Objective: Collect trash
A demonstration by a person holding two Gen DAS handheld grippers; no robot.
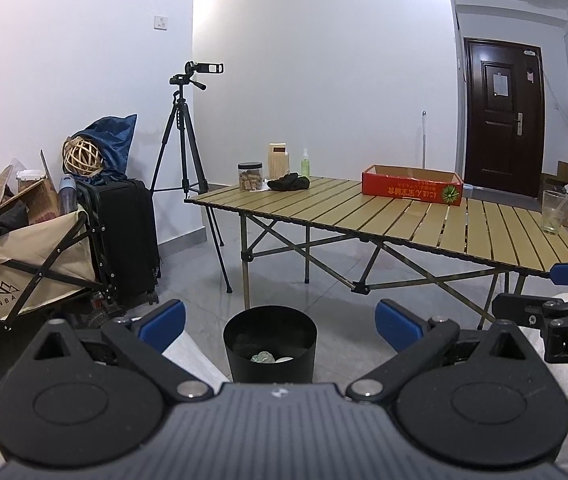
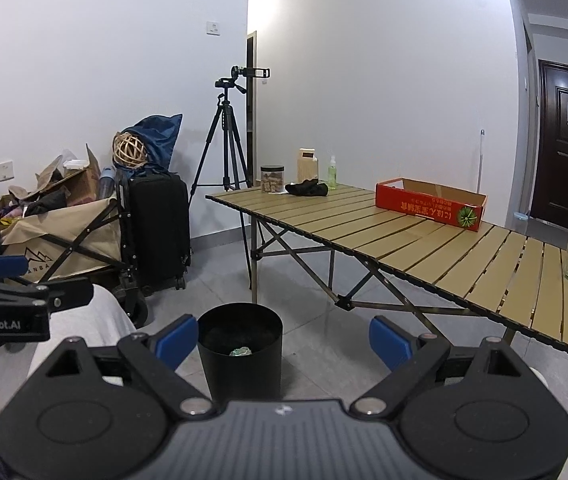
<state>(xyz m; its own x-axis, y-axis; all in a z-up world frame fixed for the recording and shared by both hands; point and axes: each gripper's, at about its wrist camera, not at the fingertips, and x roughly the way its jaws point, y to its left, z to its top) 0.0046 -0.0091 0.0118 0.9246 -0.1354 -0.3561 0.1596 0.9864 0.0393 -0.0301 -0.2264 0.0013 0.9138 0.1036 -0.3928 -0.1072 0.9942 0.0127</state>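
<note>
The left tool [image 1: 280, 326] is pointing forward and slightly downward over the floor, its blue-padded fingers [image 1: 164, 320] standing wide apart and released, with nothing between them. The right tool [image 2: 283, 340] is sitting just beside it at a matching downward tilt, its fingers [image 2: 178, 338] likewise spread wide and gripping nothing; in the left wrist view its side is showing at the right edge, near the tabletop's front edge. At far left, a tan folding wagon [image 1: 12, 268] is standing loaded with cardboard and clutter, a black suitcase [image 1: 128, 236] is standing upright beside it, and a tripod [image 1: 182, 132] carrying a camera is standing behind. The trash bin [image 1: 270, 344], a black round container, is standing upright on the grey tiled floor, directly ahead of both tools and framed between the fingers of each, in front of the tabletop's near left leg. Crumpled pale and greenish trash [image 1: 264, 357] is lying at its bottom. The slatted tabletop [image 1: 363, 216] is carrying, from left to right, a clear jar [image 1: 250, 176], a dark cloth [image 1: 288, 182], a green spray bottle [image 1: 305, 163], a red cardboard box [image 1: 411, 190] with its flaps open, and a clear glass [image 1: 553, 212] holding a straw near the right end.
</note>
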